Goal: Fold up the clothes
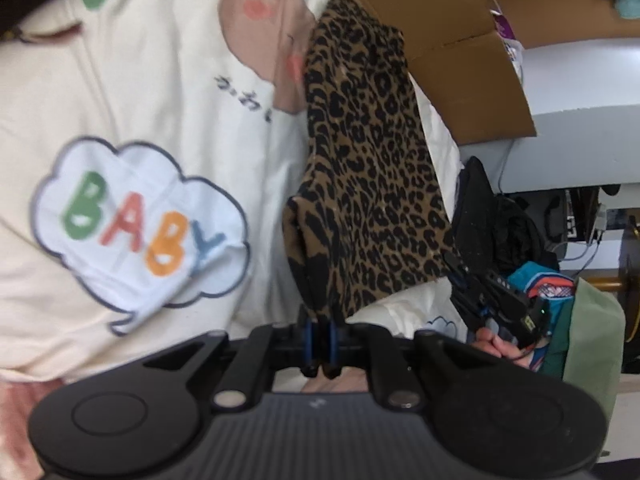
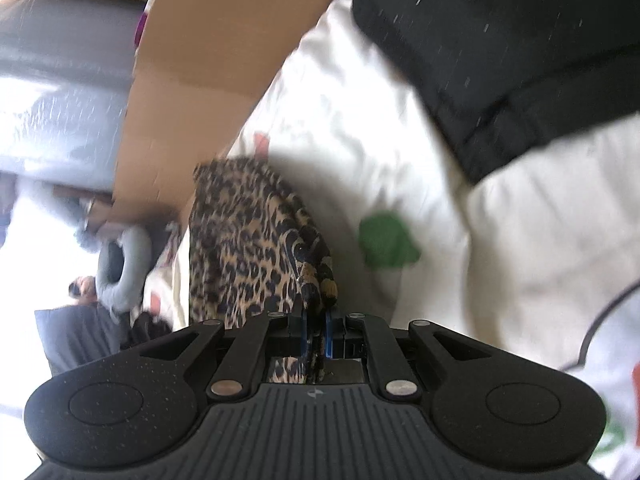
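Leopard-print garment (image 1: pixel 360 168) held up over a cream bedsheet (image 1: pixel 152 92) printed with a "BABY" cloud (image 1: pixel 140 224), pinched at two spots. Left tongs (image 1: pixel 320 344) pressed together on a bunched lower edge of the cloth, blue pads just showing either side of it. Right tongs (image 2: pixel 316 320) likewise clamped on a rolled hem of the same garment (image 2: pixel 248 240), fabric running back between the jaws. Seen from the left wrist: the other tongs (image 1: pixel 452 260) off to the right, gripped by a hand (image 1: pixel 500 346) low at the handle. Cardboard box (image 1: pixel 460 60) just beyond the garment, flaps open, contents not discernible. Black clothing (image 2: pixel 500 48) lying on the sheet nearby.
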A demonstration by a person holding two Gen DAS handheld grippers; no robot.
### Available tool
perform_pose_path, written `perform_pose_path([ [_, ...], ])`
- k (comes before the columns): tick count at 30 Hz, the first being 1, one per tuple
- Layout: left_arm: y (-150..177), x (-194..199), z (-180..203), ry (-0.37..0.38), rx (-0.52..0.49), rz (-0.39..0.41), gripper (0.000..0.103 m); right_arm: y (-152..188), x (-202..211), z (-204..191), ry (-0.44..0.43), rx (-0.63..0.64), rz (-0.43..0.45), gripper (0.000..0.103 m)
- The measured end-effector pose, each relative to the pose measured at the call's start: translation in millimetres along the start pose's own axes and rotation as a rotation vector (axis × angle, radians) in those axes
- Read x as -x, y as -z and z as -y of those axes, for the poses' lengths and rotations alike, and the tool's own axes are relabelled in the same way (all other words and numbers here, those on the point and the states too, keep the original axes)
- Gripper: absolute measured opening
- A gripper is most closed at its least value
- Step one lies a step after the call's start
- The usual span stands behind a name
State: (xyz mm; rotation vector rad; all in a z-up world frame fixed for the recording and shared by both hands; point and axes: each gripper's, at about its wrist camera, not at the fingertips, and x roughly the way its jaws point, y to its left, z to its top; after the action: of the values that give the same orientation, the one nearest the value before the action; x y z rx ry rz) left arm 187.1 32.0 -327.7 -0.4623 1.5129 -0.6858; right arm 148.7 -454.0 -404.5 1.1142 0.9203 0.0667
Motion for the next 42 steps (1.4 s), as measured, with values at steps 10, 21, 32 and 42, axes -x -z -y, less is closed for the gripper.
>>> perform_pose_path([
  [10, -27.7, 37.6, -13.9, -0.104, -0.037, 0.025, 0.008, 35.0, -9.6, -18.0, -0.046, 0.063, -0.203, 0.006],
  [21, -34.5, 15.4, -49.0, -0.174, -0.05, -0.015, 0.008, 58.9, -27.6, -8.2, 0.037, 0.124, -0.279, 0.006],
  [32, -36.9, -4.6, -63.4, -0.195, -0.059, -0.038, 0.008, 54.8, -26.9, -2.3, 0.093, 0.222, -0.238, 0.035],
  [42, -40.8, -10.5, -68.6, -0.204, -0.058, -0.045, 0.008, 40.7, -50.6, 9.0, 0.07, 0.176, -0.298, 0.043],
])
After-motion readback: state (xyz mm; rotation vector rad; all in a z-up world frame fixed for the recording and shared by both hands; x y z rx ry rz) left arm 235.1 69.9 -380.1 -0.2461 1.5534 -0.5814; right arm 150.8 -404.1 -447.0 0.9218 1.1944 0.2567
